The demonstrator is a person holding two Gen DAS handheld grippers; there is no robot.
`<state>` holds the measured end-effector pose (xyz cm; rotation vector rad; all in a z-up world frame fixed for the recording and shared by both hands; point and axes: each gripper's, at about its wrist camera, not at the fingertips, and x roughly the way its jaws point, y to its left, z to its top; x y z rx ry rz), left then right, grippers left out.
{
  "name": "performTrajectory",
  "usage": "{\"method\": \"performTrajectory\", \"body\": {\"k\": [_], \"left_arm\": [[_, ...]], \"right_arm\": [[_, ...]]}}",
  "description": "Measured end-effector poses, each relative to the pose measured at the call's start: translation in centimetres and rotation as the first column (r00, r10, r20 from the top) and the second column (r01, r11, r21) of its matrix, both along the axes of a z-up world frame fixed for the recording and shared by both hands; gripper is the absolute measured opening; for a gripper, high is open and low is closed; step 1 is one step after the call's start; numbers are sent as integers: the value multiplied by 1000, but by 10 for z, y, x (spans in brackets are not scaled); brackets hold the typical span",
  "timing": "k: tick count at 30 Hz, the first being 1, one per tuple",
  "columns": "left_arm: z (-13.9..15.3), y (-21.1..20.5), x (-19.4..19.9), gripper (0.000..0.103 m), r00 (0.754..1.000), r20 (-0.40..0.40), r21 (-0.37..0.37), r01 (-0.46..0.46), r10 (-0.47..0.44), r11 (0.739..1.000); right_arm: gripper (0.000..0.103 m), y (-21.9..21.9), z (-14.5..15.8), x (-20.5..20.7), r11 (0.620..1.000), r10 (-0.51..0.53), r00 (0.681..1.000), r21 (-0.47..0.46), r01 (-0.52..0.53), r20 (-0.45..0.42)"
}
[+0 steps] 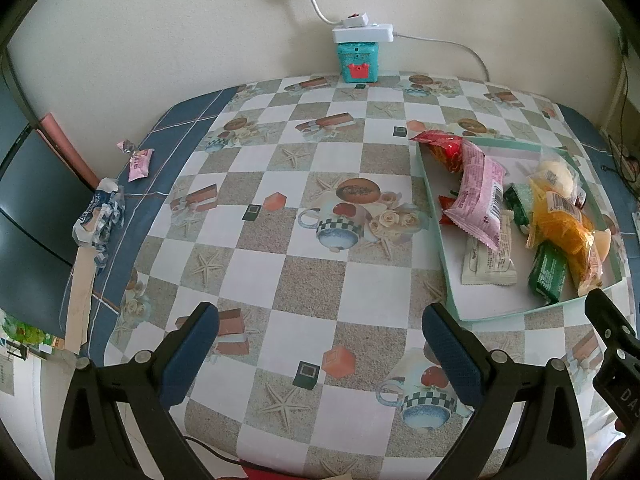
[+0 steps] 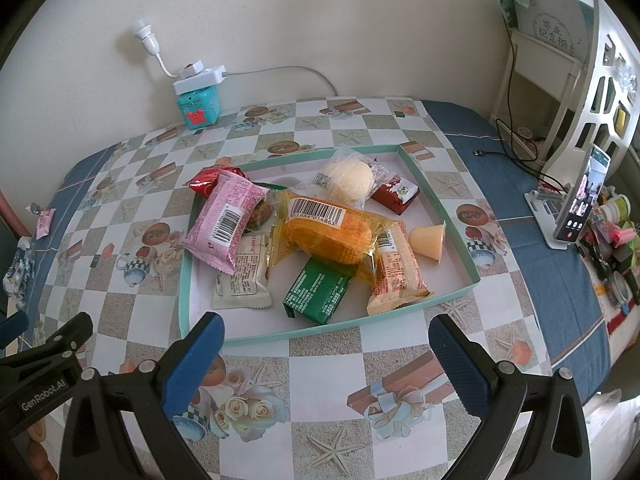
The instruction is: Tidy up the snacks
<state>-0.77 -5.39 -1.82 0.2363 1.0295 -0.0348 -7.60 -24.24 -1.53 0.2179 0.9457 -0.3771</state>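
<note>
Left gripper (image 1: 320, 332): jaws wide, empty, above the checked tablecloth (image 1: 256, 264).
Right gripper (image 2: 326, 340): jaws wide, empty, at 6 o'clock of the tray.
Shallow mint-green cardboard tray (image 2: 185, 280): holds the heaped wrapped snacks.
Pink foil snack packet (image 2: 226, 220): at 9 o'clock in the tray, lying atop the others.
Small pink wrapped sweet (image 1: 140, 162): outside the tray, at 9 o'clock, on the table edge.

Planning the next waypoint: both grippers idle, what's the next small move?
Probably send the open left gripper toward the pink packet at the table's left edge: it lies outside the tray, where most snacks already sit.
</note>
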Motion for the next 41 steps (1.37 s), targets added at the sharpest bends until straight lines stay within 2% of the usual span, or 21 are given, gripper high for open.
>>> {"method": "performTrajectory", "body": {"k": [41], "left_arm": [[2, 0, -2, 101, 1000, 15, 0, 22, -22, 1000]], "right_arm": [[103, -1, -2, 2, 1000, 9, 1000, -2, -9, -10]]}}
